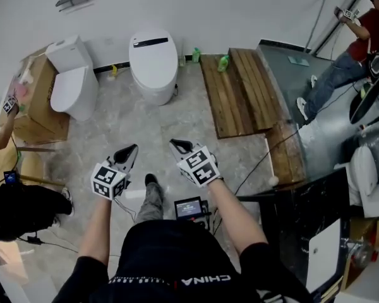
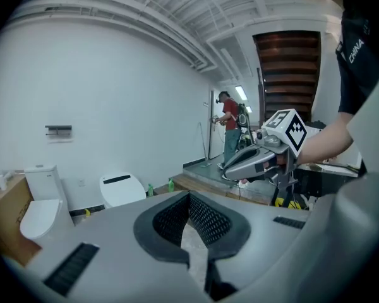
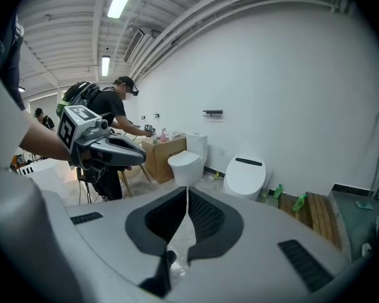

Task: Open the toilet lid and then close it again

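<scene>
Plainly, nothing has been reached yet.

Head view: the left gripper point(image 1: 132, 148) and right gripper point(image 1: 175, 144) are held side by side over bare floor, both tips aimed toward 12 o'clock. Each has its fingers pressed together with nothing between them. At 12 o'clock from both tips, well apart from them, an oval toilet point(image 1: 156, 93) stands against the wall with its lid point(image 1: 153, 57) down. The lid's long axis runs from 12 to 6 o'clock, its free front edge at the 6 o'clock end, facing the grippers. A second tank toilet point(image 1: 72, 84) sits toward 10 o'clock, also closed and turned aslant. I take the oval one as the target because it lies dead ahead. It sits almost centred between the two tips, so neither hand is clearly nearer.

Left gripper view: the tips point(image 2: 188, 194) meet in a closed seam and hold nothing. The oval toilet point(image 2: 121, 188) lies toward 10 o'clock of them, far off.

Right gripper view: its tips point(image 3: 187, 188) are likewise closed on nothing, and the oval toilet point(image 3: 246, 175) lies toward 2 o'clock. The tank toilet point(image 3: 186, 164) is at 12 o'clock.

The coming move, as I judge it, is a long carry forward, then getting a tip under the lid's front lip.
</scene>
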Demonstrator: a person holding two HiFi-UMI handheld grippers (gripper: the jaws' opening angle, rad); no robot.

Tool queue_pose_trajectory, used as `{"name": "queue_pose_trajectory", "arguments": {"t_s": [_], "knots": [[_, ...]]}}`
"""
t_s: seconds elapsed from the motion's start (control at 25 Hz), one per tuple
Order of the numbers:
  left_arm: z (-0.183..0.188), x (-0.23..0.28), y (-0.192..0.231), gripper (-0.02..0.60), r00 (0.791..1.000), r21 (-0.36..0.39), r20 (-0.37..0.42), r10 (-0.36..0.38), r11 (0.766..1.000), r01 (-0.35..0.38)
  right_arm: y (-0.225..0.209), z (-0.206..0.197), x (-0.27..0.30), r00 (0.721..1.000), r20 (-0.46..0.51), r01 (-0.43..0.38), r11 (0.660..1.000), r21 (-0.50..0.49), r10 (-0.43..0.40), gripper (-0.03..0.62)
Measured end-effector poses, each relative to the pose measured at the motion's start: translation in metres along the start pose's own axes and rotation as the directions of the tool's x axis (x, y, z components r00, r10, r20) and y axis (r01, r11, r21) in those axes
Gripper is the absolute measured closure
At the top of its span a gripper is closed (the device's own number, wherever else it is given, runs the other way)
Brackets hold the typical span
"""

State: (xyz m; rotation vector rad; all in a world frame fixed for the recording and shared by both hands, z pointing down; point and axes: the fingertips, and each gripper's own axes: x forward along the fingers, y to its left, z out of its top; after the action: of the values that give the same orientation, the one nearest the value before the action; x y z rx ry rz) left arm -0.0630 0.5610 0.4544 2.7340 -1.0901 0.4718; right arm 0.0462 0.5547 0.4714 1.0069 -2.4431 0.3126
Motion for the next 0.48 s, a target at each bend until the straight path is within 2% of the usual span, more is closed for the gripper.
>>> {"name": "queue_pose_trajectory", "arguments": {"t_s": [0.2, 0.36, 0.48], "knots": [[0.009, 0.041, 0.081, 0.572, 0.999, -0.004, -0.013, -0.039, 0.999, 0.039, -0.044, 0.030, 0.066, 0.998, -0.053, 0.039, 0.999, 0.010, -0.038, 0.574], [0.022, 0.064, 0.146, 0.572, 0.997, 0.028, -0.033, -0.067, 0.997, 0.068, -0.084, 0.065, 0.116, 0.996, -0.041, 0.087, 0.995, 0.046, -0.085, 0.574], [0.029, 0.075, 0.192, 0.572, 0.997, -0.013, -0.022, -0.077, 0.997, 0.077, -0.104, 0.091, 0.142, 0.992, -0.042, 0.121, 0.990, 0.074, -0.118, 0.574]]}}
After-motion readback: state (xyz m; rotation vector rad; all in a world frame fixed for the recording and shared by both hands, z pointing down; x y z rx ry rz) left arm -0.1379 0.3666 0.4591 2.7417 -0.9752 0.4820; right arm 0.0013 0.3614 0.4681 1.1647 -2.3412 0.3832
